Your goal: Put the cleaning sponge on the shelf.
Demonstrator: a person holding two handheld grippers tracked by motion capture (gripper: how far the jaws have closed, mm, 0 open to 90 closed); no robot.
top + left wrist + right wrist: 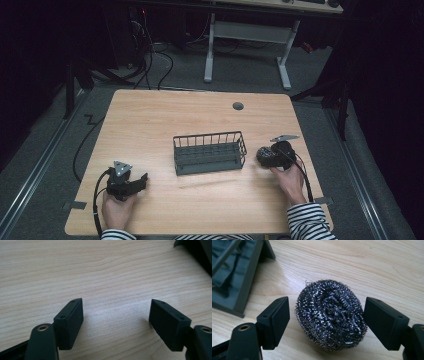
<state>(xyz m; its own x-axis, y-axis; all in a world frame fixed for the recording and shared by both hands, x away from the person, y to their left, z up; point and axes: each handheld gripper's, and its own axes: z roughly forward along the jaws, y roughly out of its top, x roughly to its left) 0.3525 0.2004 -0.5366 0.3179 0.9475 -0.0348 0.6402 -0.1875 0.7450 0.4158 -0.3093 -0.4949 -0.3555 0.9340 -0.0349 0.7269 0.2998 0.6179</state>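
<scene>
A round steel-wool scourer (329, 315) lies on the wooden table (200, 200), just right of a dark wire basket (209, 136). My right gripper (325, 307) straddles it with the jaws spread wide. The left pad (280, 317) stands clear of the scourer, and the right pad (382, 322) sits at its edge without squeezing it. In the high view the right gripper (265, 155) rests at the basket's right end, over the scourer (267, 158). My left gripper (116, 312) is open over bare wood with nothing between its jaws. It sits near the front left of the table (141, 181).
The basket's corner (249, 277) stands close to the left of my right gripper. A grey cable grommet (238, 106) sits near the table's far edge. Beyond the table are a white-legged desk (250, 35) and floor cables (150, 60).
</scene>
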